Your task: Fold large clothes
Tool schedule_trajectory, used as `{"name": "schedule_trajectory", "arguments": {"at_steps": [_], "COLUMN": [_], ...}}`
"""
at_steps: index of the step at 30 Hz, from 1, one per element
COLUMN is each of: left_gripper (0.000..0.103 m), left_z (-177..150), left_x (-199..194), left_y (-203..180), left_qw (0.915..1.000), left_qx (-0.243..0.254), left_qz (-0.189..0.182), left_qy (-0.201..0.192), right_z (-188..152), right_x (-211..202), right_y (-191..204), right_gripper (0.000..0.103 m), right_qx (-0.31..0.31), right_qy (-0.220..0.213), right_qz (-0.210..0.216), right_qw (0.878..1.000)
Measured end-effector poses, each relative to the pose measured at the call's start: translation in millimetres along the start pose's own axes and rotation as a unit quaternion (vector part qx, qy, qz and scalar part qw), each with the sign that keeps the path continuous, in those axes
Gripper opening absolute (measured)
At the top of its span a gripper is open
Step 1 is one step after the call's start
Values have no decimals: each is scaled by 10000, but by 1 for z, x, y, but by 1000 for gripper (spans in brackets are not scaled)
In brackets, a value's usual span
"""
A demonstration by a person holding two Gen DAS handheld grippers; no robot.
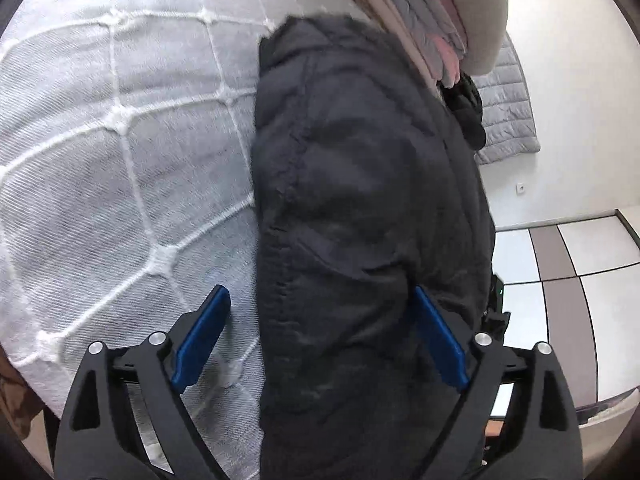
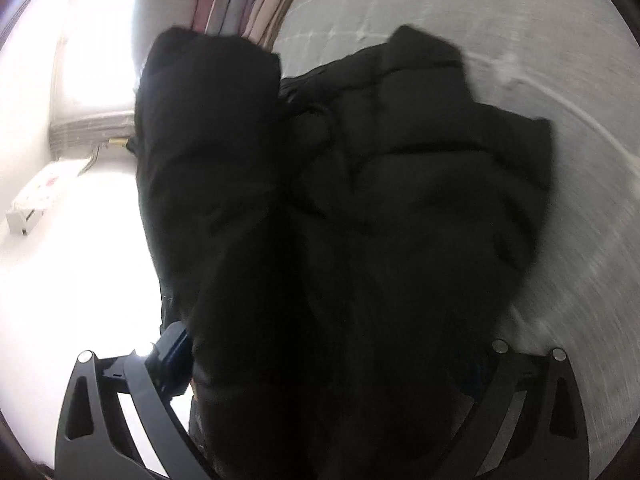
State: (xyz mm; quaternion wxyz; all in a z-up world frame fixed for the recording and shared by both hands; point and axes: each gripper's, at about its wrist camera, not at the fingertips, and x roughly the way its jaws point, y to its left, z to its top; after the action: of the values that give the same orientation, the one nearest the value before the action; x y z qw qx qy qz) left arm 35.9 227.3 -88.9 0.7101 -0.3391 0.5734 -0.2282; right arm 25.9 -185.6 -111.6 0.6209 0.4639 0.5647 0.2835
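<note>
Open quilted bedspread (image 1: 120, 140) left of the black padded jacket (image 1: 360, 200): free passage there. Blocked ahead by the jacket's bulk, filling the gap between both grippers' fingers. Stacked folded blankets (image 1: 432, 40) beyond its far end. Bare bedspread again past the jacket's right edge (image 2: 580, 240).

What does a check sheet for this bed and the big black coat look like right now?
Surface: white quilted bed cover, bare beside the coat.
Job's things: black padded coat, bunched lengthwise.
Clutter: folded bedding stack at the bed's far end.
Grippers: left gripper open, straddling the coat; right gripper open, coat between its fingers.
Cables: nothing seen.
Surroundings: white wall, grey quilt, tiled floor.
</note>
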Motion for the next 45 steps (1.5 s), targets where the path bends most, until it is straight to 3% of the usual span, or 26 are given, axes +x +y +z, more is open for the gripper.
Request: {"name": "schedule_trajectory", "arguments": {"at_steps": [3, 4, 5, 6, 7, 9, 11, 13, 16, 22, 25, 27, 28, 30, 31, 34, 37, 39, 42, 45], "left_gripper": [87, 76, 62, 56, 45, 36, 31, 31, 30, 31, 35, 54, 63, 64, 64, 64, 65, 66, 66, 66], "left_z": [-7, -9, -10, -11, -10, -9, -6, -2, 17, 82, 110, 125, 126, 131, 133, 120, 102, 97, 90, 88], "left_x": [13, 13, 10, 4, -4, -17, -27, -45, -75, -103, -87, -62, -57, -65, -72, -110, -148, -152, -128, -97], "left_y": [-17, -25, -32, -37, -40, -46, -55, -64, -68, -78, -51, -12, 0, 12, 11, 5, -1, -10, -26, -32], "left_qw": [9996, 9986, 9975, 9961, 9950, 9921, 9880, 9797, 9718, 9509, 9435, 9469, 9490, 9618, 9625, 9473, 9368, 9342, 9373, 9409], "left_qx": [279, 468, 605, 713, 761, 890, 1050, 1313, 1455, 1691, 1633, 1343, 1203, 919, 866, 830, 771, 923, 1302, 1585], "left_qz": [108, 185, 255, 300, 324, 356, 507, 763, 823, 1386, 1873, 2195, 2140, 1738, 1699, 1829, 1496, 1329, 1425, 1648], "left_qy": [-4, -145, -245, -430, -554, -805, -1009, -1312, -1665, -2189, -2193, -1926, -1977, -1907, -1928, -2497, -3066, -3178, -2901, -2500], "right_z": [2, -2, -3, -3, -4, -2, -3, -2, 2, 77, 104, 119, 124, 125, 128, 127, 114, 118, 138, 178], "right_x": [12, 17, 19, 18, 15, 20, 22, 31, 41, 100, 131, 158, 166, 161, 161, 142, 105, 90, 100, 137], "right_y": [15, 22, 27, 31, 36, 43, 57, 80, 100, 112, 94, 68, 56, 55, 53, 46, 80, 111, 158, 177], "right_gripper": [93, 90, 77, 64, 59, 48, 45, 45, 45, 45, 53, 75, 75, 75, 75, 78, 78, 82, 89, 89], "right_qx": [-384, -489, -611, -694, -799, -977, -1252, -1612, -1875, -1794, -1485, -1138, -1007, -1019, -1010, -861, -1322, -1637, -2134, -2264], "right_qy": [-42, -78, -118, -177, -306, -482, -600, -680, -752, -733, -626, -419, -348, -398, -409, -610, -1550, -1994, -2078, -1793], "right_qz": [-93, -128, -150, -148, -113, -50, -45, 76, 188, 309, -54, -511, -315, -260, -295, -542, -1083, -989, -823, -827], "right_qw": [9992, 9987, 9979, 9973, 9963, 9940, 9903, 9846, 9792, 9806, 9869, 9913, 9938, 9937, 9936, 9929, 9730, 9611, 9510, 9538]}}
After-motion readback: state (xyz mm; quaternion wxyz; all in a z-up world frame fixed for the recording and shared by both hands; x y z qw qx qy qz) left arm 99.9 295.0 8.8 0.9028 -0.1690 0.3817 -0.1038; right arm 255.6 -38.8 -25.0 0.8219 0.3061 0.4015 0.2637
